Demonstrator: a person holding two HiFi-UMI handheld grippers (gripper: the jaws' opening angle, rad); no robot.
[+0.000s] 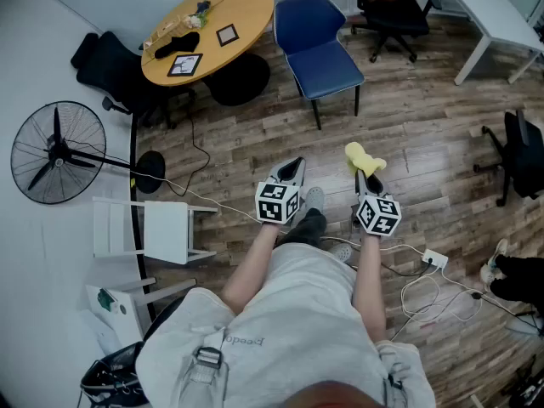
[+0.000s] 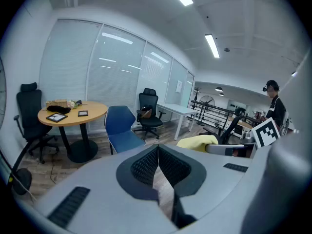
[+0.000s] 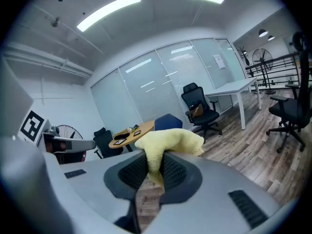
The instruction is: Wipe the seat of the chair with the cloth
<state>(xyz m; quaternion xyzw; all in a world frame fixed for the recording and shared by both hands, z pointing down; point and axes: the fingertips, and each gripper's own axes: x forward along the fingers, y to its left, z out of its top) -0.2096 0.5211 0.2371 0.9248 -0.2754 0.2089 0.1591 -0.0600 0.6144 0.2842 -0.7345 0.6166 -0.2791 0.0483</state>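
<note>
Cloth (image 3: 168, 141) sits pinched in right claw (image 3: 155, 164); head view shows chair (image 1: 323, 53) ahead.

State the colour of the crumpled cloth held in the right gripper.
Pale yellow; the crumpled cloth, pinched in the right gripper, shows best in the right gripper view.

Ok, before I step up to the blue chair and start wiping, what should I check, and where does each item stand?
1. Cloth gripped: ok. The yellow cloth is pinched between the right gripper's jaws.
2. Left gripper free: ok. Its jaws are together with nothing between them.
3. Seat bare: ok. Nothing lies on the blue chair in the head view.
4. Seat within reach: not ok. Both grippers are apart from the chair, with open floor between.
5. Footing: not ok. Loose cables lie by the feet, so step carefully.
</note>
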